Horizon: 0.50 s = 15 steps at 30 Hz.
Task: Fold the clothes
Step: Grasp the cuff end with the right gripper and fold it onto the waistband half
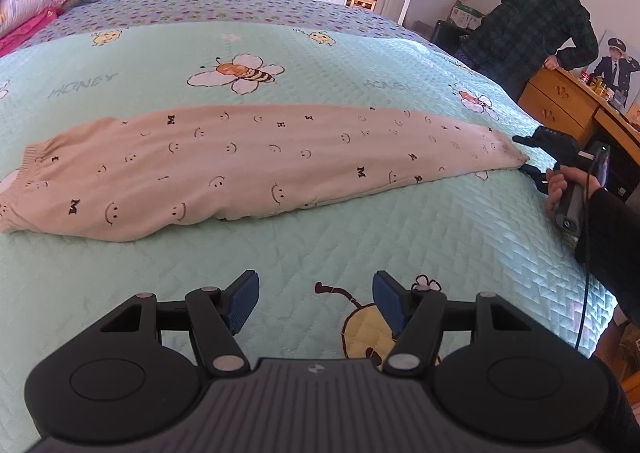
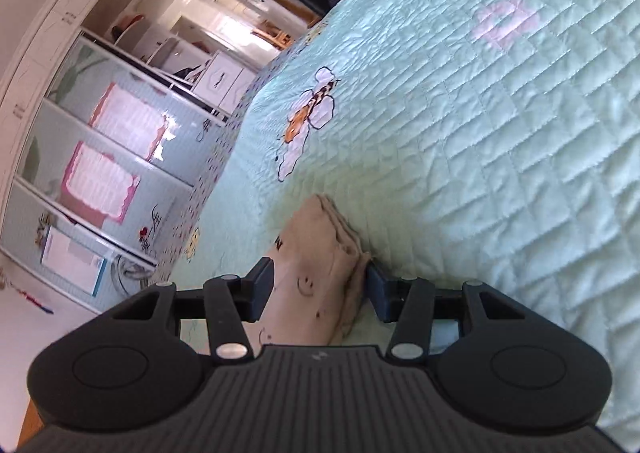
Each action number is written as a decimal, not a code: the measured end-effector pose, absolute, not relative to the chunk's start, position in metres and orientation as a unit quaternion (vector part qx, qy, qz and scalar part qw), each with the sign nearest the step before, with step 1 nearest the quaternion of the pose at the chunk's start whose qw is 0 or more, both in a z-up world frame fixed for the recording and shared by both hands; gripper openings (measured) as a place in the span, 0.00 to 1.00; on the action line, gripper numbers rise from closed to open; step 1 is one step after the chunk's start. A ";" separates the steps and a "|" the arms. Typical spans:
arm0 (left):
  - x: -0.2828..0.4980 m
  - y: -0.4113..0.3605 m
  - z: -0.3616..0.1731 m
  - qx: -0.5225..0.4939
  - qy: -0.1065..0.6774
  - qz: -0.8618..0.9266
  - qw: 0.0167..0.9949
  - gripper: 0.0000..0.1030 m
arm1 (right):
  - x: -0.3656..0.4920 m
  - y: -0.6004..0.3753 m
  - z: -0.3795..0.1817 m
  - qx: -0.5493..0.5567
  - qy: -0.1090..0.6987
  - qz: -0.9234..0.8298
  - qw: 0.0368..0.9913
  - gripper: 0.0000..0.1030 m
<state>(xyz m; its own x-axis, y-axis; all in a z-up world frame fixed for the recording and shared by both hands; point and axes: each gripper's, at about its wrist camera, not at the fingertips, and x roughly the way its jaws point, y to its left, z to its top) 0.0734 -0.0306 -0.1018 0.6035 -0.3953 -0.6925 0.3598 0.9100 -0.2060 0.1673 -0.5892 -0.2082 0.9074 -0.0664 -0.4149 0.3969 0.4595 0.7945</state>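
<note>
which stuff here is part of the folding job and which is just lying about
Part of the job:
- beige smiley-print pants, laid flat along the bed
- right hand-held gripper, around the pants' end
- left hand-held gripper, open over the quilt

Just lying about:
- bee-print quilt
- pink bedding pile
- wooden desk

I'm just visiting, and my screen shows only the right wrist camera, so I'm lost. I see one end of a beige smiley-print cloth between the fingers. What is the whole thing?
Observer: It looks like beige smiley-print trousers, laid out as one long narrow strip across the mint-green quilted bedspread.
Visitor: And the other gripper?
Observer: The left gripper hangs over bare bedspread on the near side of the trousers, with its fingers open and empty.
Visitor: Is anyone else in the room?
Observer: Yes. A person in a dark checked coat stands past the bed's far corner, one hand on a wooden desk.
</note>
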 end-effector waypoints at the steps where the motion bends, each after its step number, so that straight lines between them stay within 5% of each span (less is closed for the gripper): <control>1: 0.073 -0.031 -0.103 -0.023 0.393 -0.212 0.894 0.64 | 0.169 -0.590 -0.208 0.505 0.163 -0.143 0.836 0.51; 4: 0.072 -0.030 -0.105 -0.025 0.395 -0.213 0.893 0.64 | 0.174 -0.589 -0.208 0.502 0.170 -0.158 0.833 0.42; 5: 0.073 -0.029 -0.104 -0.026 0.394 -0.212 0.894 0.64 | 0.177 -0.589 -0.207 0.494 0.182 -0.165 0.834 0.17; 6: 0.073 -0.028 -0.104 -0.028 0.394 -0.211 0.894 0.64 | 0.179 -0.590 -0.209 0.490 0.191 -0.168 0.834 0.12; 15: 0.067 -0.017 -0.096 -0.042 0.381 -0.210 0.899 0.64 | 0.176 -0.554 -0.156 0.361 0.189 -0.171 0.897 0.11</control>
<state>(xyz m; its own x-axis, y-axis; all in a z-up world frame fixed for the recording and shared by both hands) 0.0672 -0.0173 -0.0960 0.6211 -0.4097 -0.6681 0.3454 0.9083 -0.2359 0.1765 -0.5536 -0.1560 0.8705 -0.1699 -0.4620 0.4424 0.6815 0.5829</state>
